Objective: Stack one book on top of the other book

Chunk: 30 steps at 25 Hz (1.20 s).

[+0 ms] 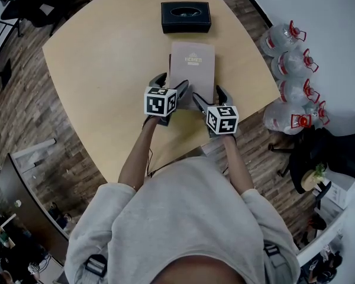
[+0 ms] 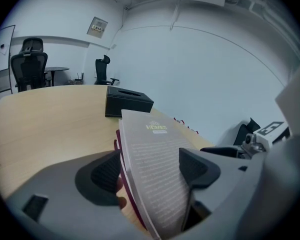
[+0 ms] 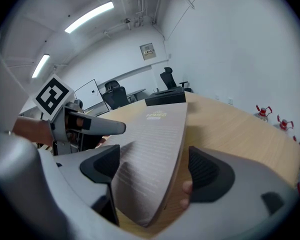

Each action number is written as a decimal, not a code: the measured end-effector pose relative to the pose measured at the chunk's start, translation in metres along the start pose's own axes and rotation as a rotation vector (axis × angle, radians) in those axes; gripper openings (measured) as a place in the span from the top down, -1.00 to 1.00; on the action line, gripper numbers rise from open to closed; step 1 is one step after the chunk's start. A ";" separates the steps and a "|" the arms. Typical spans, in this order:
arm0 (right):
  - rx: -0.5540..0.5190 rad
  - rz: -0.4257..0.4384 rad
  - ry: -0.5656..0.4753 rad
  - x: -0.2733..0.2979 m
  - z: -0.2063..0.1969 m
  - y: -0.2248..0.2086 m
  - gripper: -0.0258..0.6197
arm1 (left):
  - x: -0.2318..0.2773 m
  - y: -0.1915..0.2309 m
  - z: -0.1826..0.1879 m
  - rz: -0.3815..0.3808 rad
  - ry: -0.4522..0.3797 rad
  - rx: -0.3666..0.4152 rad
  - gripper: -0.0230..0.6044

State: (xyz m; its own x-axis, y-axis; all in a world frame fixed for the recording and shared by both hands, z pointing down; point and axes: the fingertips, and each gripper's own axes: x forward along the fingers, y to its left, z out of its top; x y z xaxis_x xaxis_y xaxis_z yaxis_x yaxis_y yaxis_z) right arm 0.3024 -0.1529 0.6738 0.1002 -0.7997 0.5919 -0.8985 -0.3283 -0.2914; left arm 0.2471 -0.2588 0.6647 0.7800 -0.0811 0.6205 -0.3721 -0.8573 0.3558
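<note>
Left gripper (image 1: pixel 173 81) straddles top book (image 1: pixel 192 64), lengthwise toward box (image 1: pixel 186 16).

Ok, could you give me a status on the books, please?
Left gripper open, right gripper open, each astride a near corner. Beige book atop maroon book. Tissue box beyond, not in the way.

We colour-code the scene as follows: the top book (image 1: pixel 192 70) is taupe-pink with pale lettering, the lower book (image 2: pixel 121 156) maroon, the table (image 1: pixel 106 70) light wood grain, and the box (image 1: pixel 186 17) black. The left gripper (image 2: pixel 152 169) and right gripper (image 3: pixel 155 166) are grey with black ribbed pads (image 2: pixel 106 173), and their cubes (image 1: pixel 160 102) carry black-and-white square markers. We also mark clear bottles (image 1: pixel 293 70) with red caps, a dark plank floor (image 1: pixel 23 117) and a pale grey sweatshirt (image 1: pixel 183 218).
</note>
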 end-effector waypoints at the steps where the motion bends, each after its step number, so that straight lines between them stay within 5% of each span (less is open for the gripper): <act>1: -0.003 -0.004 -0.003 -0.002 0.001 -0.001 -0.39 | -0.002 0.000 0.002 0.001 -0.005 0.003 -0.23; 8: -0.037 -0.027 -0.048 -0.019 0.014 -0.001 -0.34 | -0.026 -0.001 0.009 0.030 -0.044 0.059 -0.20; 17: -0.084 -0.026 -0.073 -0.035 0.017 0.017 -0.15 | -0.059 -0.006 0.001 0.057 -0.084 0.085 0.09; 30: -0.183 -0.027 -0.128 -0.051 0.036 0.051 0.37 | -0.108 -0.011 0.003 0.132 -0.180 0.147 0.59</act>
State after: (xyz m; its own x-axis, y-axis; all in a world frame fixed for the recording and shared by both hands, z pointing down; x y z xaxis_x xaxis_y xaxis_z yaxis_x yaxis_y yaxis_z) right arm 0.2668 -0.1468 0.6018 0.1678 -0.8531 0.4941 -0.9562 -0.2629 -0.1290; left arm 0.1685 -0.2422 0.5913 0.8113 -0.2747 0.5161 -0.4097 -0.8969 0.1666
